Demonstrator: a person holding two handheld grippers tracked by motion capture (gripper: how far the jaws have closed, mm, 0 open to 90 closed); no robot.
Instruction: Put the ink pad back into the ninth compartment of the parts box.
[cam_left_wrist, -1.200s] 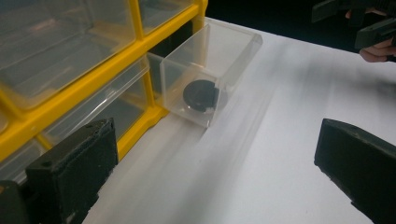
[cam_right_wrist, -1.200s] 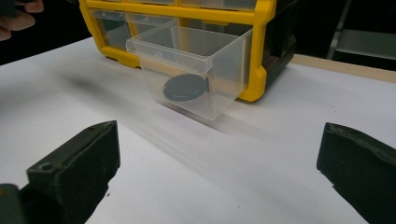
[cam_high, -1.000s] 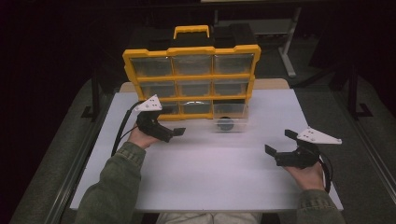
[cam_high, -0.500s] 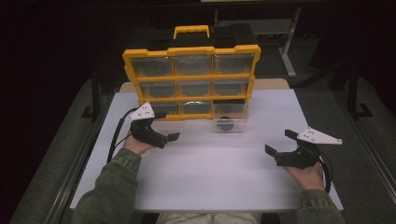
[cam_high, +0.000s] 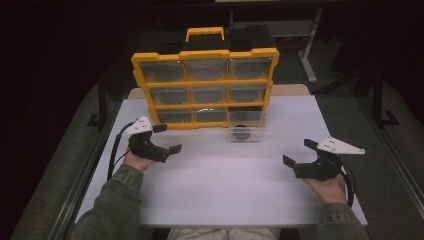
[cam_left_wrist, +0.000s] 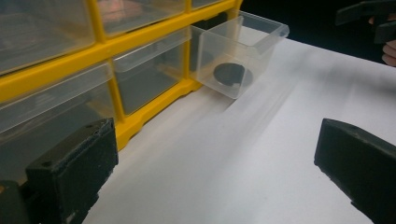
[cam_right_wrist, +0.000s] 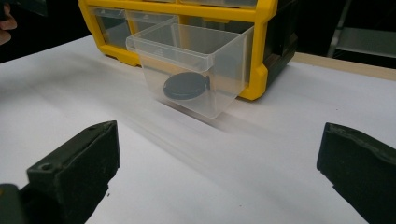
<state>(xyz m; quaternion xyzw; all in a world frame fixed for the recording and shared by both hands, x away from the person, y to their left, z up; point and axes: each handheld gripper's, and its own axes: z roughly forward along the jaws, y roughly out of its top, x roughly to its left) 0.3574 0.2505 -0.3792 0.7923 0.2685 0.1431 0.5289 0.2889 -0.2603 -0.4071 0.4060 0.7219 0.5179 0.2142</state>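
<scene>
A yellow organizer (cam_high: 205, 82) with clear drawers stands upright at the back of the white board (cam_high: 225, 190). Its bottom right drawer (cam_high: 245, 131) is pulled out and holds a black disc (cam_high: 242, 133). The drawer (cam_left_wrist: 238, 51) and disc (cam_left_wrist: 232, 73) lie ahead in the left gripper view, and the drawer (cam_right_wrist: 196, 65) and disc (cam_right_wrist: 186, 86) likewise in the right gripper view. My left gripper (cam_high: 167, 138) is open by the organizer's lower left corner, holding nothing. My right gripper (cam_high: 299, 152) is open at the right, apart from the drawer, also holding nothing.
The organizer's yellow carry handle (cam_high: 205, 34) sticks up at the back. Other drawers look shut. Bare white board stretches between the two grippers. Dark floor and metal table legs (cam_high: 312, 45) surround the board.
My left gripper has drawn back from the organizer's front, toward the person and slightly left. The right gripper and the pulled-out drawer have stayed put.
</scene>
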